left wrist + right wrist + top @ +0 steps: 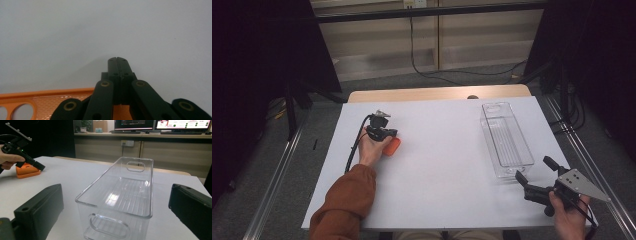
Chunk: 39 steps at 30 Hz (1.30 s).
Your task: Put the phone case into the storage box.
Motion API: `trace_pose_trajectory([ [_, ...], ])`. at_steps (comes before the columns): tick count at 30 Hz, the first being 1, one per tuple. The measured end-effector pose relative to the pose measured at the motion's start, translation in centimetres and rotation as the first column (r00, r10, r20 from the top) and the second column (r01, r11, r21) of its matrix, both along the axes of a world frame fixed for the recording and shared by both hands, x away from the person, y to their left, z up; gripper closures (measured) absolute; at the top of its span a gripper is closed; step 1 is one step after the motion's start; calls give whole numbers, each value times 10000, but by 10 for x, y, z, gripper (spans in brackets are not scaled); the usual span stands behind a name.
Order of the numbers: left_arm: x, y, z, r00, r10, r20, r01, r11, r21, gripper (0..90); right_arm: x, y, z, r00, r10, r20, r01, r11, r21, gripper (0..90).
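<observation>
- Nearest my lens in the right gripper view, my right gripper (117,207) stands with its two black jaws spread wide and nothing pressed between them; the near end of the clear plastic bin (120,195) sits in the gap, with daylight on both sides.
- In the high view, my right hand (568,217) holds that gripper at the table's near right corner, just off the bin's near end.
- The bin is long, narrow, empty and upright on the white table (437,150), with an oval handle cut-out at each end.
- My left gripper (117,60) is fully closed, jaw tips meeting, with nothing held between them; it points down at bare table.
- An orange tray (47,96) lies just beside and beneath the left gripper, on the left side of the table, well apart from the bin. Whether the gripper touches it, I cannot tell.
- Risk, as I judge it: the bin's smooth, thin walls could slip out of a pinch, or the light bin could skate away if one jaw reaches it first.
- Gripping only the near end could let the far end sag or swing.
- The closed left jaws could nudge the orange tray if I move that hand carelessly.
- The right gripper's trailing cable near the table edge could snag.
</observation>
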State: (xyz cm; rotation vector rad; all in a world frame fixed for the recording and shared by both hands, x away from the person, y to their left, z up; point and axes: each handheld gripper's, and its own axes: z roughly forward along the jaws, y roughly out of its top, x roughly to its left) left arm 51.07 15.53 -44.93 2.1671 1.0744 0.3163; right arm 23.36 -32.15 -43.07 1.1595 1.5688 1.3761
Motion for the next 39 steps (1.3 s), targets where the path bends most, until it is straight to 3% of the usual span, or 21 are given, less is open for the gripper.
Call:
trace_pose_trajectory([
  [21, -14, 1, 1, 9991, -407, -146, 409, 9991, 112, 900, 0, 0, 0, 10000, -15, 6, 15, 10000, -22, 0],
  [31, -22, -2, 1, 9965, -712, -442, 710, 9975, -67, 900, 0, 0, 0, 10000, -9, 30, 9, 10000, -5, 0],
  [39, -28, -2, 2, 9949, -907, -435, 913, 9957, 121, 900, 0, 1, 0, 10000, -1, 37, 1, 10000, 3, 0],
])
